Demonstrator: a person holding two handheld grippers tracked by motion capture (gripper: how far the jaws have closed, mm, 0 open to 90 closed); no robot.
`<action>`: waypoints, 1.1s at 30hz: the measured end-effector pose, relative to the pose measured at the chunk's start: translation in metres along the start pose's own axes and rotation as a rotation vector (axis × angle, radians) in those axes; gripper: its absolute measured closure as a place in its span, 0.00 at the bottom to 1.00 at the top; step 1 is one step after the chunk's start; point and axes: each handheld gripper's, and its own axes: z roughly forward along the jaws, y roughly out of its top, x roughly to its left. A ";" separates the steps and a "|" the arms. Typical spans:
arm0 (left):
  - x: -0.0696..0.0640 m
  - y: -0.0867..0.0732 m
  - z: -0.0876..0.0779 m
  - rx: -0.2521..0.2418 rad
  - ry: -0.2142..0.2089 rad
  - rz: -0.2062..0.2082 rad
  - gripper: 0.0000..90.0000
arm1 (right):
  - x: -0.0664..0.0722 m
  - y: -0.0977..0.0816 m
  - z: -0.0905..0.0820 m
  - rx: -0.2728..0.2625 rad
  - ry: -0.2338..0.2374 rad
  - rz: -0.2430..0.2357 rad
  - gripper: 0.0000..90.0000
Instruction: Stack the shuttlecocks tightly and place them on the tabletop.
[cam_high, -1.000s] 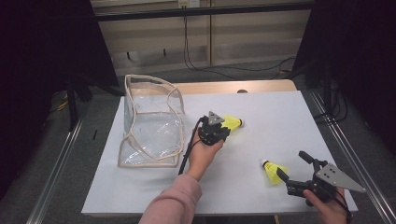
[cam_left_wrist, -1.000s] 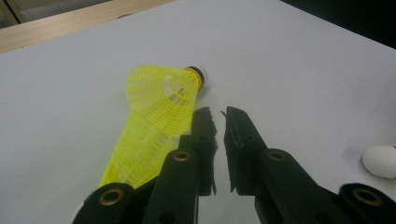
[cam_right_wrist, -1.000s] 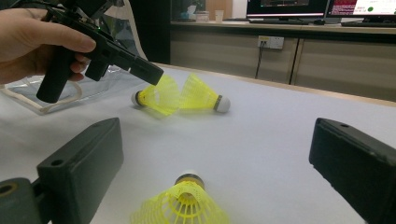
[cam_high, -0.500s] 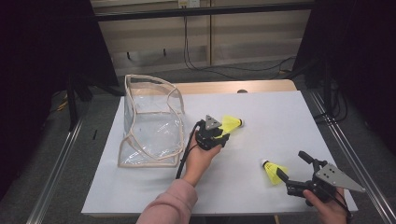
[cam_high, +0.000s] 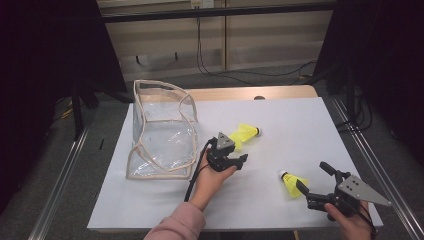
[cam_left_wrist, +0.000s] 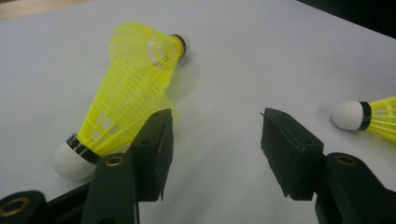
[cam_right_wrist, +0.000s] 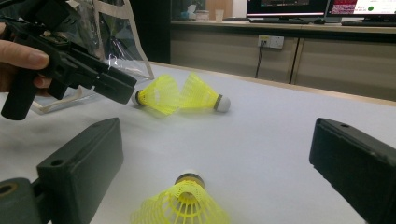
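At a white-topped table (cam_high: 300, 125), a person works two black hand-held tongs among yellow shuttlecocks. The left gripper (cam_high: 231, 161), near the middle of the table, has just been opening its jaws; they now stand apart with nothing between them, and a pair of shuttlecocks (cam_high: 245, 135) lies on the table just beyond, skirts meeting and white tips pointing opposite ways. In the left gripper view the pair (cam_left_wrist: 126, 98) sits beside the left-hand jaw, outside the gap. The right gripper (cam_high: 314, 180), at the near right corner, is wide open, and a single shuttlecock (cam_high: 292, 182) lies on the table at its jaws, ungripped. A clear plastic bag (cam_high: 160, 130) with pale trim stands to the left, mouth up.
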 end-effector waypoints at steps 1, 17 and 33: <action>-0.001 -0.002 0.000 -0.011 -0.007 -0.004 0.46 | 0.000 0.000 0.000 -0.002 0.000 0.000 0.03; -0.007 -0.022 -0.011 -0.005 -0.031 0.004 0.31 | 0.000 0.000 0.000 -0.001 0.001 0.001 0.03; -0.008 -0.037 -0.026 0.016 -0.039 0.002 0.23 | 0.000 0.000 0.000 0.004 -0.003 -0.003 0.03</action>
